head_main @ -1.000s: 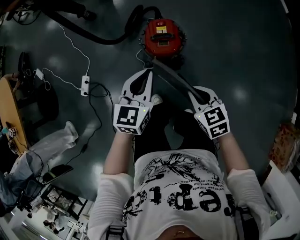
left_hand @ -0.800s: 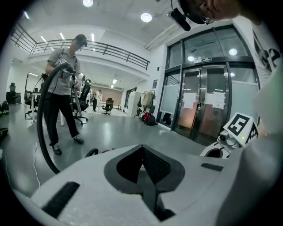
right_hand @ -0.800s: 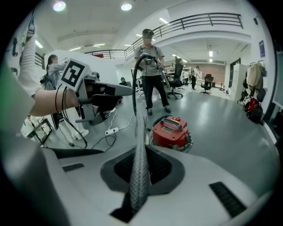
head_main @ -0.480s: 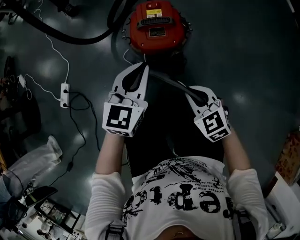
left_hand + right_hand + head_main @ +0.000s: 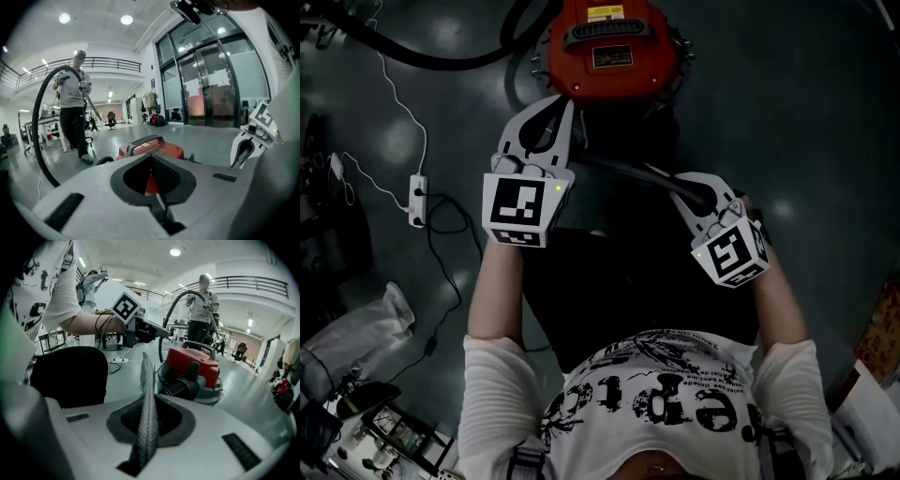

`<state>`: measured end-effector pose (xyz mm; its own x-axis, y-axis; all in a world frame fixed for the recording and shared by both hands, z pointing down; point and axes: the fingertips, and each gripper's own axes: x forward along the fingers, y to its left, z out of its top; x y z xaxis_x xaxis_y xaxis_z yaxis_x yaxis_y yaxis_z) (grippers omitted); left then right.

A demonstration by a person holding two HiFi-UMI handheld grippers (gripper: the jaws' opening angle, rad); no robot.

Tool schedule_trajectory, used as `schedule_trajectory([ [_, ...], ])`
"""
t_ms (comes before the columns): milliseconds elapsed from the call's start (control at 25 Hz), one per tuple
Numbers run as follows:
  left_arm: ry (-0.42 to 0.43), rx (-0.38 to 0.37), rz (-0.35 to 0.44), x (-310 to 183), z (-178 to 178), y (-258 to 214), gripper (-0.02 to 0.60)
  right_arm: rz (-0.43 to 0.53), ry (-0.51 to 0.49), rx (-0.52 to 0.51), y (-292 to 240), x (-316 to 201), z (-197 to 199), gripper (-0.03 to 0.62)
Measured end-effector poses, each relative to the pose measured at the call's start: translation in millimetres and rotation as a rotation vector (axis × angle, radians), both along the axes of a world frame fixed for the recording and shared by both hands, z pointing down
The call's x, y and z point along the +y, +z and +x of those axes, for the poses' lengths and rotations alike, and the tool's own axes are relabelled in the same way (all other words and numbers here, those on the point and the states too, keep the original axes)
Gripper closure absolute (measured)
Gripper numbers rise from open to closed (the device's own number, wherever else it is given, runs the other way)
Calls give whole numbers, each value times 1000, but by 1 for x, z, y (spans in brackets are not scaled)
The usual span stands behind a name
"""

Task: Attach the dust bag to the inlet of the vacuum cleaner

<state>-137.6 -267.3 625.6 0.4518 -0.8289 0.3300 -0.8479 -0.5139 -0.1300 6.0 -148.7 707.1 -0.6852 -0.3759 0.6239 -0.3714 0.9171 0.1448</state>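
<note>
The red vacuum cleaner (image 5: 614, 45) stands on the dark floor at the top of the head view, with its ribbed inlet (image 5: 180, 389) facing me. The dust bag is dark fabric; its thin edge (image 5: 628, 172) stretches between my two grippers, and its black body (image 5: 65, 376) hangs to the left. My left gripper (image 5: 569, 101) is shut just in front of the vacuum, a thin edge of the bag showing in its slit (image 5: 157, 199). My right gripper (image 5: 677, 183) is shut on the bag's grey mesh edge (image 5: 147, 413), which stands upright between its jaws.
A black hose (image 5: 441, 56) curves away from the vacuum to the upper left. A white power strip (image 5: 417, 199) and its cables lie on the floor at left. A person (image 5: 72, 108) stands further off holding the hose. A box (image 5: 877, 319) sits at the right edge.
Both grippers have sunk towards the floor and closer to the vacuum, which now looms larger at the top of the head view. The bag edge stays stretched between them.
</note>
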Motion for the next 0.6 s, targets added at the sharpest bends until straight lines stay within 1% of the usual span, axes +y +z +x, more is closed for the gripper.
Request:
schedule_trajectory([
  [40,2,-32,8,-7,-1,1,578,-2,-8,-3,-2,0,0,572],
  [120,10,-89,29,-23,1,1,516,-3,-23,-10,-7,-2,1,573],
  [240,16,-148,40,-56,7,6,432,-4,-37,-18,-8,-7,1,572],
  [360,55,-235,53,-85,14,10,402,-22,-39,-31,-5,-10,-1,573],
  [440,117,-308,38,-97,19,17,390,-34,-50,-32,-4,-9,-2,572],
  [600,276,-502,-3,-112,25,32,382,-42,-75,-19,0,-9,-1,573],
])
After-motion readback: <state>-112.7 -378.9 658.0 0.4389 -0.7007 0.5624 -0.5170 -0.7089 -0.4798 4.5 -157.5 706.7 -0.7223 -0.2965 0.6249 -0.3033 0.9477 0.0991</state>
